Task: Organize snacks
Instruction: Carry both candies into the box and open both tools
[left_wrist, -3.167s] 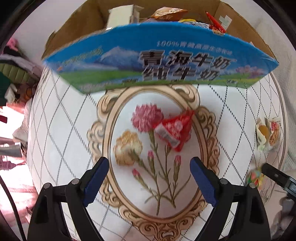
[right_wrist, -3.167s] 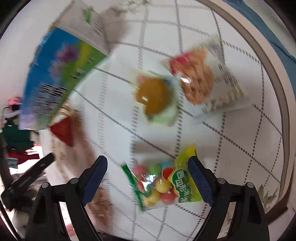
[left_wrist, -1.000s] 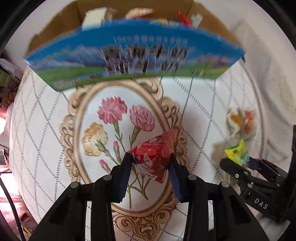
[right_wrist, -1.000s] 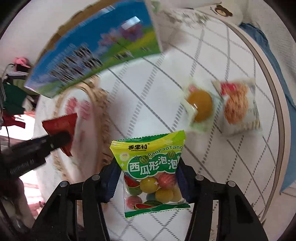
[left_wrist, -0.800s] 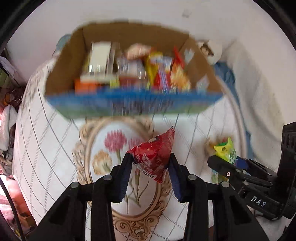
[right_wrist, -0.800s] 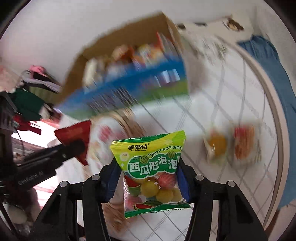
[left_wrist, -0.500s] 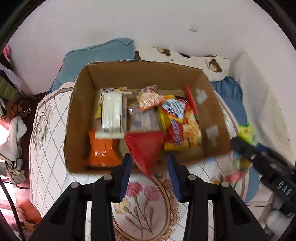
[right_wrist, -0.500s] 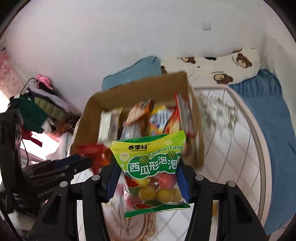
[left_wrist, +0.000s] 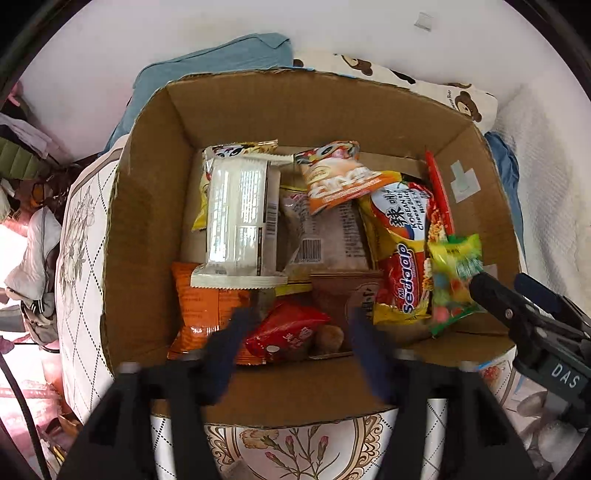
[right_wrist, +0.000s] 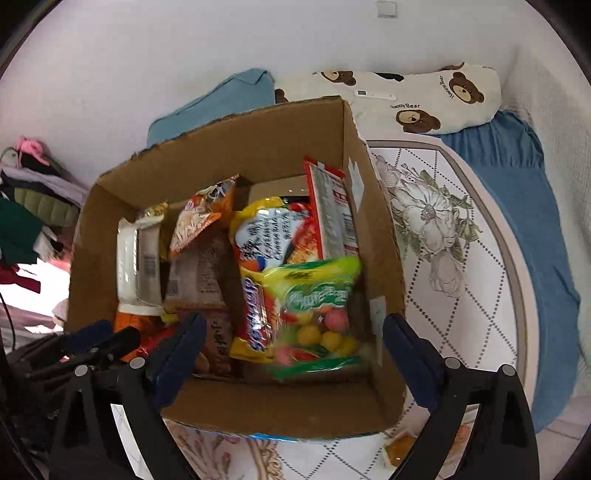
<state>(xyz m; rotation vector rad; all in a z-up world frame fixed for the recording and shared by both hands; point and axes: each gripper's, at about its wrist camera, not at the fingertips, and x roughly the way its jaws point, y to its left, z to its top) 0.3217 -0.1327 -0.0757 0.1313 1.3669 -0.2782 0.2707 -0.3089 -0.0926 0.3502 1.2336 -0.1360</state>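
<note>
The open cardboard box (left_wrist: 147, 229) (right_wrist: 384, 258) holds several snack packets. Over its near side, my left gripper (left_wrist: 299, 347) points down with its jaws opening. A red packet (left_wrist: 288, 332) lies loose between the blurred fingers (left_wrist: 229, 343), among the other snacks. My right gripper (right_wrist: 295, 350) is over the box's right end with its jaws opening wide. Below them is a blurred green candy bag (right_wrist: 317, 306) (left_wrist: 456, 273), free of the pads, on a red-and-yellow noodle packet (right_wrist: 255, 314). Each gripper shows in the other's view, the right gripper (left_wrist: 517, 314) and the left gripper (right_wrist: 96, 343).
The box stands on a round table (right_wrist: 461, 295) with a white quilted flower cover. A small orange snack (right_wrist: 399, 446) lies on the table in front of the box at the right. A bear-print pillow (right_wrist: 424, 96) and blue cloth (right_wrist: 535, 229) lie beyond the table.
Both grippers rose from the table and moved over the box with their packets. Both jaws have now opened, and the red packet and the green candy bag have dropped into the box.
</note>
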